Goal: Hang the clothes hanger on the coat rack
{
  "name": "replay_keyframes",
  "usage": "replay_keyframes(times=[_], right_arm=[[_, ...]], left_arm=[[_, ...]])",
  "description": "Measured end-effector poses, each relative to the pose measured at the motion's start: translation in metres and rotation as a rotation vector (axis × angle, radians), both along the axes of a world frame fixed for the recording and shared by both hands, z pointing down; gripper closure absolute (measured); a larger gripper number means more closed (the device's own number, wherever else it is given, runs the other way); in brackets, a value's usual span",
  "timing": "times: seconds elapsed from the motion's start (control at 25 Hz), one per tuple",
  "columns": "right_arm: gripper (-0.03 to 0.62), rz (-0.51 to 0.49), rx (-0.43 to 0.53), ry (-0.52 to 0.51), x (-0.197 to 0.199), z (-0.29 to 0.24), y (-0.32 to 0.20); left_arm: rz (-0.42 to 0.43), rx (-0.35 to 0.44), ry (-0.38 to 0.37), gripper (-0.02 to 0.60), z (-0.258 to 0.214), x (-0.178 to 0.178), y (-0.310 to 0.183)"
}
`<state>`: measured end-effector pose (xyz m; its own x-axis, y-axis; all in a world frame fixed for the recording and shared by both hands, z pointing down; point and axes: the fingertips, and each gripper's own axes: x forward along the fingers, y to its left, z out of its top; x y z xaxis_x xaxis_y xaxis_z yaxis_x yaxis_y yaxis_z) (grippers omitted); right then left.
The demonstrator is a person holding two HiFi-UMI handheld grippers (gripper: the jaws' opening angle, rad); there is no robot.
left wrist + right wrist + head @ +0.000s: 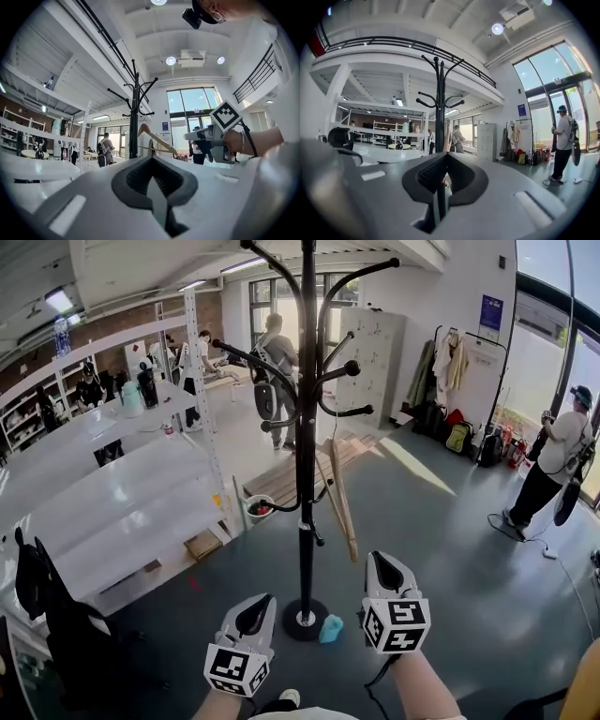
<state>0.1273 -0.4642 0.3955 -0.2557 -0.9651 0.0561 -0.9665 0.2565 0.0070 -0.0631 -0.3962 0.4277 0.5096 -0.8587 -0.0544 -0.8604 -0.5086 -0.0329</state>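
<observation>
A tall black coat rack (307,427) stands on a round base right in front of me. A wooden clothes hanger (339,495) hangs from one of its lower hooks, on the right side of the pole. The hanger (157,137) also shows beside the pole in the left gripper view. My left gripper (258,602) is low, left of the base, shut with nothing in it. On the other side of the base my right gripper (380,562) is shut and empty too. Neither gripper touches the hanger or the rack (439,108).
White shelving (122,512) runs along the left, with a black chair (56,615) before it. A small blue object (330,629) lies by the rack's base. Wooden boards (286,474) lie behind the rack. A person (561,460) stands at the right; others are farther back.
</observation>
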Motion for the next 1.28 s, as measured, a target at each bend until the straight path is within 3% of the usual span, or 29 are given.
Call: replay_keyframes(times=[0.2,0.4,0.6,0.96,1.28], right_arm=[[0.568,-0.071,-0.017,-0.004,0.002,0.026,0.053],[0.568,-0.087,-0.083,-0.022,0.014,0.057,0.1],[0.568,-0.098,-0.081,-0.014,0.02,0.063,0.138],[0.568,-0.096,-0.087,-0.012,0.009,0.067,0.213],[0.568,-0.072,-0.084,0.023,-0.036,0.063,0.296]], left_arm=[[0.007,-0.026,0.054,0.581,-0.003,0.017,0.038],[-0.028,-0.007,-0.032,0.581,0.007,0.035,0.079],[-0.017,-0.004,-0.026,0.581,0.007,0.048,0.111],[0.008,-0.002,-0.022,0.581,0.002,0.039,0.176],[0.021,0.0,-0.024,0.581,-0.002,-0.012,0.256]])
